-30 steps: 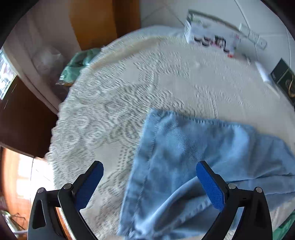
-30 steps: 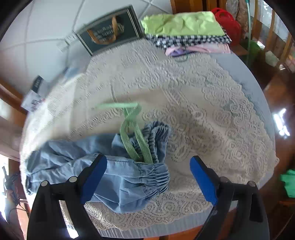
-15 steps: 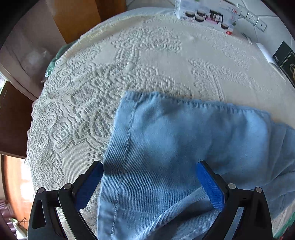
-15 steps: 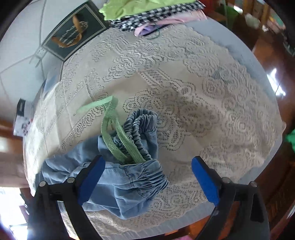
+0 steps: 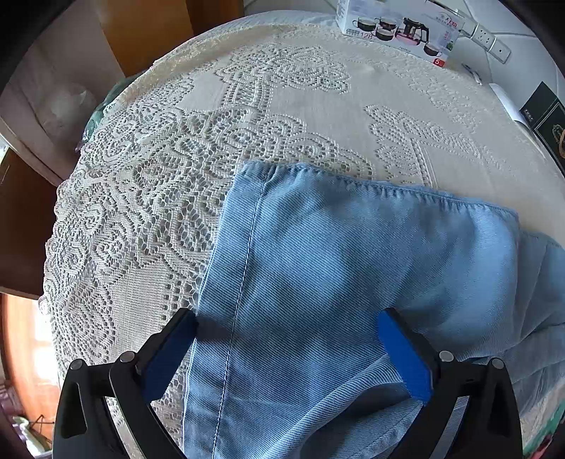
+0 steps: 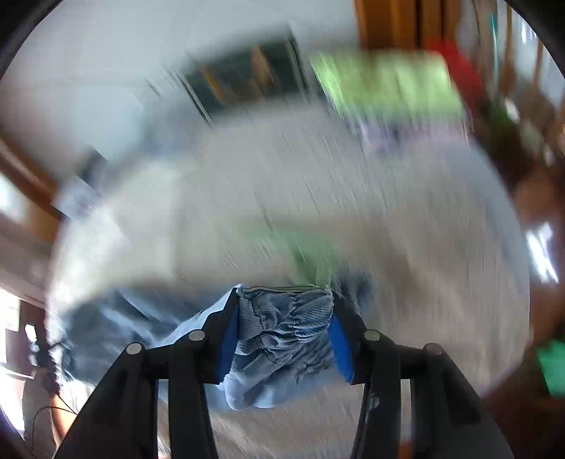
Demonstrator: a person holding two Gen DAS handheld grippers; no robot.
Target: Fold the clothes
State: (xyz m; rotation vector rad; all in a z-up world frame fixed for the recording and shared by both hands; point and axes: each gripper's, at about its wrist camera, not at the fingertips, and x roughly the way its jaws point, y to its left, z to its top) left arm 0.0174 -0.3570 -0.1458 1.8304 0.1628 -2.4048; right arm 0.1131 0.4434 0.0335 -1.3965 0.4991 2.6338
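Observation:
Light blue denim shorts (image 5: 335, 275) lie on a table with a cream lace tablecloth (image 5: 176, 183). In the left wrist view the hemmed leg end lies flat, and my left gripper (image 5: 286, 349) is open, low over it, with the cloth between its blue pads (image 5: 166, 356). In the right wrist view my right gripper (image 6: 284, 339) is shut on the gathered elastic waistband (image 6: 282, 317) of the shorts, with a green drawstring (image 6: 310, 261) blurred just beyond it. That view is heavily motion-blurred.
A tea-set box (image 5: 395, 31) and a white power strip (image 5: 491, 39) stand at the far edge, a dark box (image 5: 543, 113) at the right. A blurred stack of folded clothes (image 6: 388, 84) lies at the far right of the table.
My left gripper has come down and forward over the leg end. My right gripper has closed on the waistband and is moving fast, blurring its view.

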